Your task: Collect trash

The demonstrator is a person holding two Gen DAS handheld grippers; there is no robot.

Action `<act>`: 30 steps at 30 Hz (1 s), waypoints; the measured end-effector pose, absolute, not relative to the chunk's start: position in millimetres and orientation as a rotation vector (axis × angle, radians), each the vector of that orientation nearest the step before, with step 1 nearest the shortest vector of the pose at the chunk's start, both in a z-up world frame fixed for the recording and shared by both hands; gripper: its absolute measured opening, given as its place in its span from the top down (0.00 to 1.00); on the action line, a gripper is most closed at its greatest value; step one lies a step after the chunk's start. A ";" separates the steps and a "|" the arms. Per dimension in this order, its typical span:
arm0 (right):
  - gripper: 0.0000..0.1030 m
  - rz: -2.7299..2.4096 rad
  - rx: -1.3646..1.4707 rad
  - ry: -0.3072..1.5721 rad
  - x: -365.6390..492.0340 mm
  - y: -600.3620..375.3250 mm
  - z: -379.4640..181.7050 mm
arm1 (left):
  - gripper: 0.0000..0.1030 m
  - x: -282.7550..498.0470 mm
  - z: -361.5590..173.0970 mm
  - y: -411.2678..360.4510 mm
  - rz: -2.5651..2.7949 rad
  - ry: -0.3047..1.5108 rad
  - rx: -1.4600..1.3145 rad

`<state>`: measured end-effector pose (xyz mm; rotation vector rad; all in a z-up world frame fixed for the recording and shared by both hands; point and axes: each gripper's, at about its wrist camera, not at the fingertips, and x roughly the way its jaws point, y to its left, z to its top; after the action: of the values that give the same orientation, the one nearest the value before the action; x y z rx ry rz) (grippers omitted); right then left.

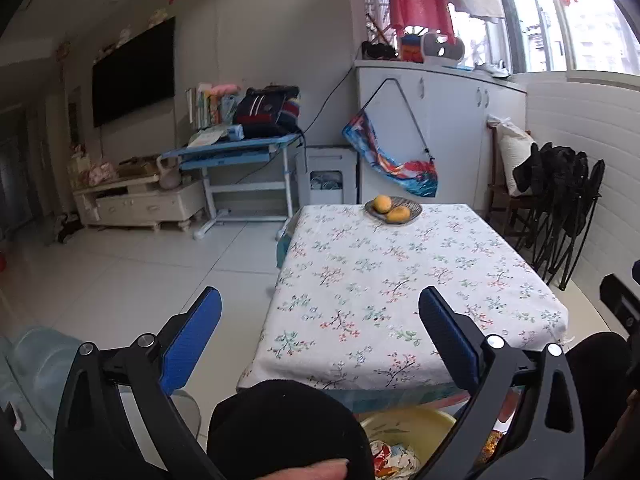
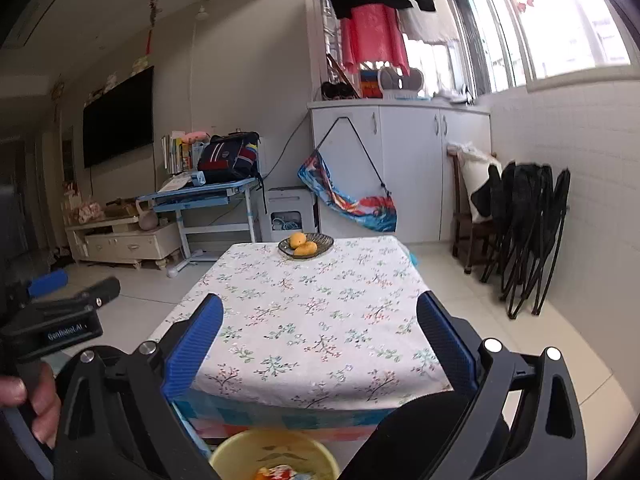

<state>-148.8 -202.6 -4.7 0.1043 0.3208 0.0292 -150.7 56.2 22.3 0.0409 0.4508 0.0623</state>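
The left gripper (image 1: 320, 336) stands wide apart with nothing between its blue pads; only floor tiles and the near corner of the desk (image 1: 420, 280) show through the gap. Below and just behind its right finger sits a yellow bin (image 1: 404, 420), tucked at the foot of the desk beside the person's dark knee (image 1: 280, 432), with crumpled, colourful wrappers (image 1: 394, 458) lying inside it. Far ahead of this gripper, at the opposite end of the desk, a grey dish (image 1: 394, 209) holds yellow fruit, which does not look like trash.

The right gripper (image 2: 320, 340) is likewise spread wide and empty, its pads framing the flowered cloth. Directly beneath it, close to the camera, the same yellow bin (image 2: 276, 456) shows its rim and a scrap of wrapper (image 2: 276, 473) within. To its left, the other handle is seen in a hand (image 2: 30, 404).

Judging by this, the collecting looks finished or nearly so: the trash visible sits in the bin, both tools carry nothing, and the cloth ahead of them shows no loose litter apart from the fruit dish. What remains, if anything, would lie outside these views, so I cannot tell.
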 end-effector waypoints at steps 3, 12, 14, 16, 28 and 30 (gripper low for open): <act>0.09 0.047 0.095 0.325 -147.5 -194.2 -5.7 | 0.07 -149.2 17.6 58.2 0.060 0.461 0.037; 0.08 0.092 0.111 0.331 -155.3 -179.7 -5.3 | 0.07 -153.4 12.1 59.0 0.068 0.463 0.035; 0.08 0.090 0.097 0.337 -155.1 -178.4 -6.9 | 0.07 -153.8 11.7 57.9 0.064 0.463 0.038; 0.08 0.075 0.080 0.334 -155.7 -180.1 -9.0 | 0.07 -153.8 10.9 56.1 0.066 0.464 0.047; 0.08 0.048 0.093 0.364 -148.8 -188.2 -16.6 | 0.07 -152.7 9.7 49.7 0.077 0.465 0.075; 0.08 0.046 0.095 0.368 -147.5 -189.0 -16.8 | 0.07 -153.0 9.6 51.3 0.078 0.467 0.072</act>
<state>-147.5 -189.0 -16.8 0.0947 0.3676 0.0456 -153.0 51.3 9.6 0.0720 0.4668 0.0785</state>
